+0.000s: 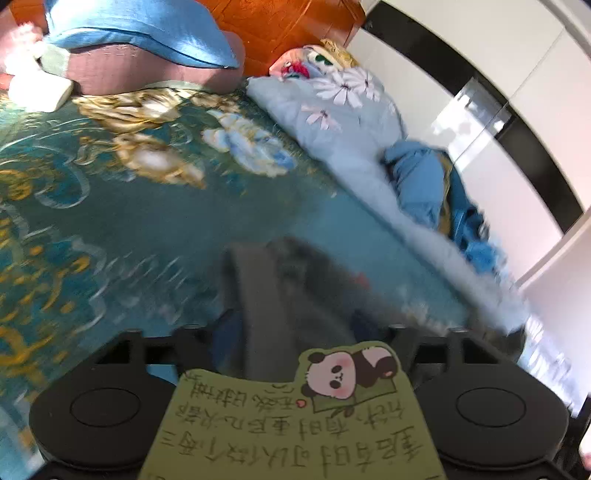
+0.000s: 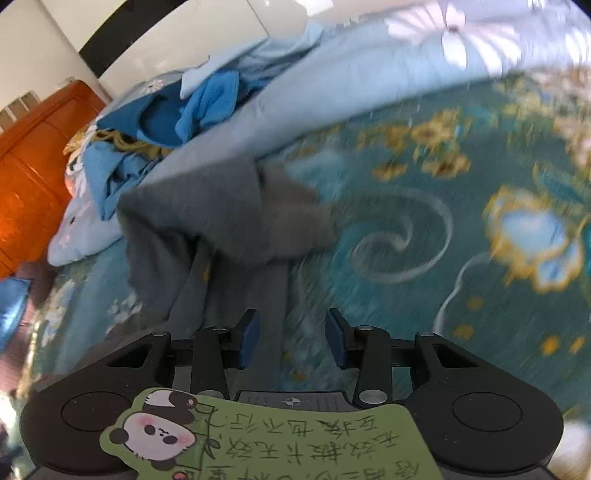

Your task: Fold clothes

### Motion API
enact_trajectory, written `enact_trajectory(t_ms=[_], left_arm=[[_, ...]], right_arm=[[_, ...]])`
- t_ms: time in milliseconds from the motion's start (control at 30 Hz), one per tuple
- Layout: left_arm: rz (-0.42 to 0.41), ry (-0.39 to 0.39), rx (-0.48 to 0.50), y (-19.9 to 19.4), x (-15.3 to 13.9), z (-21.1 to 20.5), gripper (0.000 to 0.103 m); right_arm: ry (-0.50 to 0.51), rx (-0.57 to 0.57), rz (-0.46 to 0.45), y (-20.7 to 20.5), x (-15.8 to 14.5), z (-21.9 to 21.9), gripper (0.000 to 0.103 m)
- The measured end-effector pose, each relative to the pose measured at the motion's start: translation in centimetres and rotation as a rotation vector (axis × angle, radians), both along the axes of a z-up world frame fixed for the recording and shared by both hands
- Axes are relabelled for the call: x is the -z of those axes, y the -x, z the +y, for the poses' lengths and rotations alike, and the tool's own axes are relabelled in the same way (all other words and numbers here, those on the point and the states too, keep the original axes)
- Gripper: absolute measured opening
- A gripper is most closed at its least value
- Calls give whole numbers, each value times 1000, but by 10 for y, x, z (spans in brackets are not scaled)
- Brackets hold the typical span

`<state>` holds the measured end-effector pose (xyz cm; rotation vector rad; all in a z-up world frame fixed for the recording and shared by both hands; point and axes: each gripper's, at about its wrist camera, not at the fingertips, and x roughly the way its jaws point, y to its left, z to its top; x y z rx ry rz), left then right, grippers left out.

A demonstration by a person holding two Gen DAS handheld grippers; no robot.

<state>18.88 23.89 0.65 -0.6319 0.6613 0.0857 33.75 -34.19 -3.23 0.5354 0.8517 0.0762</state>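
Observation:
A dark grey garment (image 1: 280, 291) lies crumpled on the teal flowered bedspread (image 1: 110, 206), directly ahead of my left gripper (image 1: 293, 332). Its blurred fingers stand wide apart with the grey cloth lying loose between them. In the right wrist view the same grey garment (image 2: 221, 218) sits bunched ahead and left of centre. A strip of it runs down between the fingers of my right gripper (image 2: 291, 339). The blue pads (image 2: 249, 341) are apart and do not press on the cloth. Both views are motion-blurred.
A light blue flowered quilt (image 1: 343, 122) runs along the bed's far side, with a pile of blue clothes (image 1: 424, 184) on it. Blue and mauve pillows (image 1: 147, 44) lean on an orange wooden headboard (image 1: 288, 22). White wall panels (image 1: 480, 74) stand beyond the bed.

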Motion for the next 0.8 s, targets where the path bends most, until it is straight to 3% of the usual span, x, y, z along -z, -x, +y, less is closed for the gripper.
enact_trajectory(t_ms=[133, 167, 200, 300, 433, 600, 800], left_arm=[[86, 43, 17, 21, 21, -8, 74], [93, 60, 18, 25, 25, -10, 74], [91, 70, 26, 29, 26, -13, 74], [82, 75, 53, 37, 28, -23, 74], [92, 74, 57, 36, 26, -28, 69], [90, 113, 95, 36, 29, -34, 55], [91, 183, 200, 31, 39, -58, 37]], right_arm=[[1, 14, 6, 3, 2, 21, 33], [-29, 18, 7, 3, 2, 22, 11], [-59, 22, 8, 3, 2, 23, 2], [-107, 41, -32, 12, -4, 26, 2], [-180, 181, -132, 47, -35, 1, 2], [-131, 359, -252, 147, -80, -55, 2], [-77, 547, -308, 298, -108, -91, 2]])
